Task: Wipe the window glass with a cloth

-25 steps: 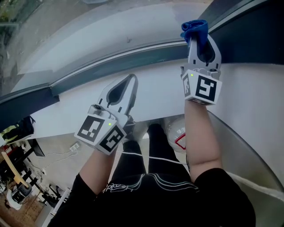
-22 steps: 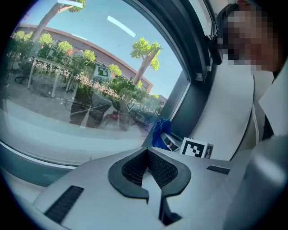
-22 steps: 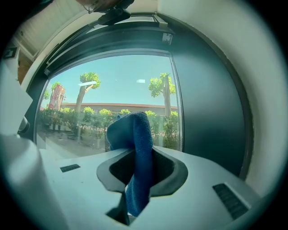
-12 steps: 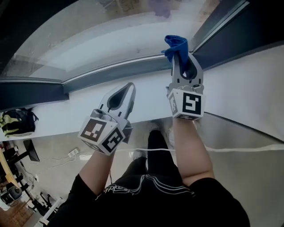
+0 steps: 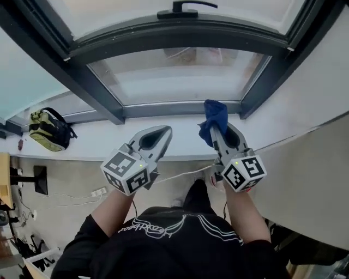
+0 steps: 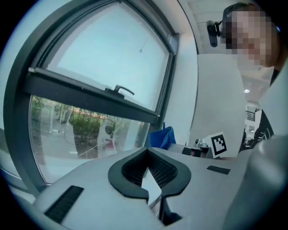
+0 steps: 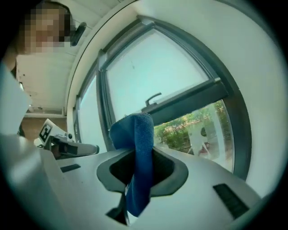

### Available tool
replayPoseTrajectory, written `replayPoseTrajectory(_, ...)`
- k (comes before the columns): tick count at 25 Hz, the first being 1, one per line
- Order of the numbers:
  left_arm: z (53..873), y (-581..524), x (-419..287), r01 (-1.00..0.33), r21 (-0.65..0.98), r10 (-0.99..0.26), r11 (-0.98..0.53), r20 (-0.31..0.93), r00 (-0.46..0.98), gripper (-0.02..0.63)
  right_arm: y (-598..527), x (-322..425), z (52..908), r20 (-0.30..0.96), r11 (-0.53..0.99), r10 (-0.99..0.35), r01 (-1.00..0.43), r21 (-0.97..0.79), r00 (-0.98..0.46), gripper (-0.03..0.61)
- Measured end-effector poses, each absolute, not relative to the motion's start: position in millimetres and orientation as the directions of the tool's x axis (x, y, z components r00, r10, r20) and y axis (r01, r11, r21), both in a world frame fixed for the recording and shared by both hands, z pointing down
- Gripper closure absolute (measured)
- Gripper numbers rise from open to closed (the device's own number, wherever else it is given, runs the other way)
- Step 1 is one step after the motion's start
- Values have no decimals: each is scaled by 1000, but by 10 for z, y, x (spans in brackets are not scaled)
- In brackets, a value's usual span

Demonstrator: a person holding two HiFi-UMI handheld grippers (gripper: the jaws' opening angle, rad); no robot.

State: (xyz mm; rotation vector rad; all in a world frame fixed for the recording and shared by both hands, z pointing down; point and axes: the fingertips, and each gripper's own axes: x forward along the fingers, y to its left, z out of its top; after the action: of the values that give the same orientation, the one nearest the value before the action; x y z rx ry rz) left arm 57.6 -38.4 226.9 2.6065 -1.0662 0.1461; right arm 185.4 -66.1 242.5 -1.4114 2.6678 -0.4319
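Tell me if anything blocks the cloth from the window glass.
Nothing visible does. The right gripper holds the blue cloth in open air before the lower glass pane; the handle sits higher up.

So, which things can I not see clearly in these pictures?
- Whether the cloth touches the glass: the head view looks from above and shows neither gap nor contact.
- Where the fingers of the right gripper meet: the cloth covers that spot in the right gripper view.
- The upper pane: cut off by the head view's top edge.
- Dirt on the glass: too small in every view.
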Motion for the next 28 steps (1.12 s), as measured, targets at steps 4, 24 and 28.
replayPoseTrajectory(4, 1518, 108, 379, -660, 209, -647, -722, 138, 750, 607, -98, 1606, 1643, 15, 617, -768, -747, -248, -640, 515)
replayPoseTrajectory(24, 478, 1178, 166, -599, 133, -603, -790, 9, 798, 607, 1040, 1139, 682, 8, 713, -670, -647, -269, -742, 515)
replayPoseTrajectory(28, 443, 1229, 170, -590, 134, -595, -796, 2, 804, 609, 1074, 1116, 660, 11, 716, -667, -644, -268, -745, 515)
